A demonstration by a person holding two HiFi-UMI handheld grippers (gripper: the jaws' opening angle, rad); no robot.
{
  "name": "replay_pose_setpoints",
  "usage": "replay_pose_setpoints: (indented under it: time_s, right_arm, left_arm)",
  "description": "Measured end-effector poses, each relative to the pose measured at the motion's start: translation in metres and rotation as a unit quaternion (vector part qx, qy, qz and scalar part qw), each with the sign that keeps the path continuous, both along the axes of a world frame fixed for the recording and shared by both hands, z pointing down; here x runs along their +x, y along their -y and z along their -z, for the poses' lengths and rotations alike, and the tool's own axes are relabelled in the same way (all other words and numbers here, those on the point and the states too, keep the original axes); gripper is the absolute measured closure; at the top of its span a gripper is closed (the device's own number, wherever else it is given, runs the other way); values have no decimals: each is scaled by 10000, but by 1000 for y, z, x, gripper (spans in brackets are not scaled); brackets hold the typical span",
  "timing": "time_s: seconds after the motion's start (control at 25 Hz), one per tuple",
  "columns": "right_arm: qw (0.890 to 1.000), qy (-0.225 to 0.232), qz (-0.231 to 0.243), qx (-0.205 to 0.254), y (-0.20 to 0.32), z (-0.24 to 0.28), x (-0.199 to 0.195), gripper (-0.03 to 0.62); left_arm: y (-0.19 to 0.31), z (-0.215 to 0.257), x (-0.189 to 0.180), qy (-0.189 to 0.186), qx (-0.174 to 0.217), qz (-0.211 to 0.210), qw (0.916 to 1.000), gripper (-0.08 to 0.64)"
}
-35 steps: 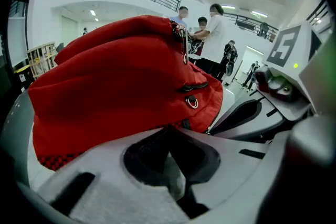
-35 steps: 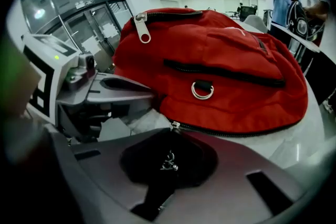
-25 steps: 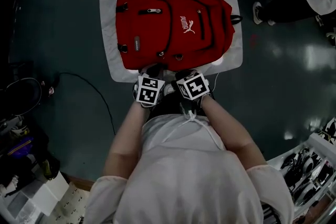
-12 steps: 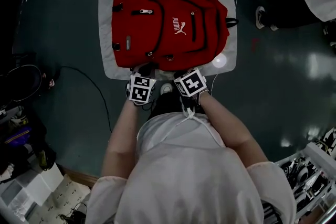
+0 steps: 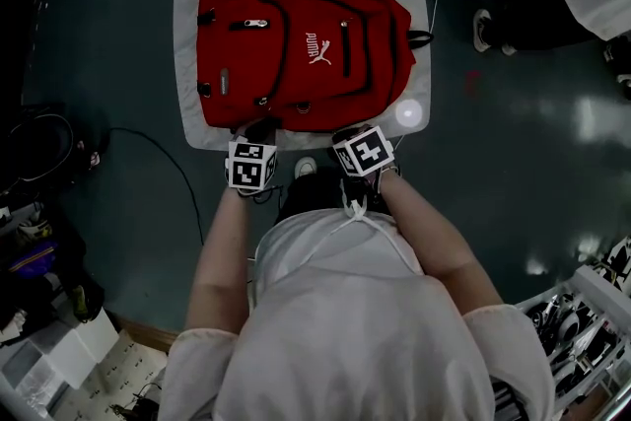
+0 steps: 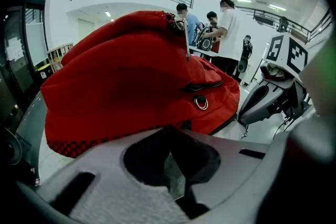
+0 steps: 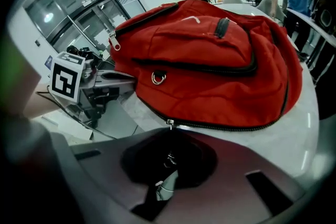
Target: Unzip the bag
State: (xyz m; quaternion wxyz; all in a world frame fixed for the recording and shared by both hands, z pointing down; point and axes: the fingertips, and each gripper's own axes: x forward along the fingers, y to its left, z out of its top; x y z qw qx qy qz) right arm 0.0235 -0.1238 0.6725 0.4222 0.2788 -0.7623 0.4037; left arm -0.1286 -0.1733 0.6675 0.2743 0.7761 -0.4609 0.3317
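A red backpack (image 5: 296,49) lies flat on a white table (image 5: 202,128), its bottom edge toward me. In the head view both grippers sit at that near edge. My left gripper (image 5: 258,129) is shut on the bag's bottom edge (image 6: 105,139), left of centre. My right gripper (image 5: 345,129) is shut on the zipper pull (image 7: 168,124) of the black zipper (image 7: 226,126) that runs along the bag's lower seam. The pull's chain disappears between the closed jaws. In the left gripper view the backpack (image 6: 131,71) fills the frame. A metal ring (image 7: 158,78) hangs on the bag's front.
The table stands on a dark floor with a black cable (image 5: 168,163) at the left. Boxes and clutter (image 5: 59,350) sit at lower left, and a tray of tools (image 5: 582,320) at lower right. A person's legs (image 5: 532,10) are at upper right, and several people (image 6: 220,23) stand beyond the bag.
The two grippers have drawn slightly apart. The right one has shifted to the right along the bag's near edge, while the left one stays on the edge. The head view has drifted.
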Motion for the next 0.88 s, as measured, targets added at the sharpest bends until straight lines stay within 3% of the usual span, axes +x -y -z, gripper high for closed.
replay_pose_setpoints:
  time_s: [0.88]
  right_arm:
    - [9983, -550, -4, 208, 16, -1, 94, 565]
  left_arm:
    - [0, -1, -1, 183, 39, 583, 9981, 538]
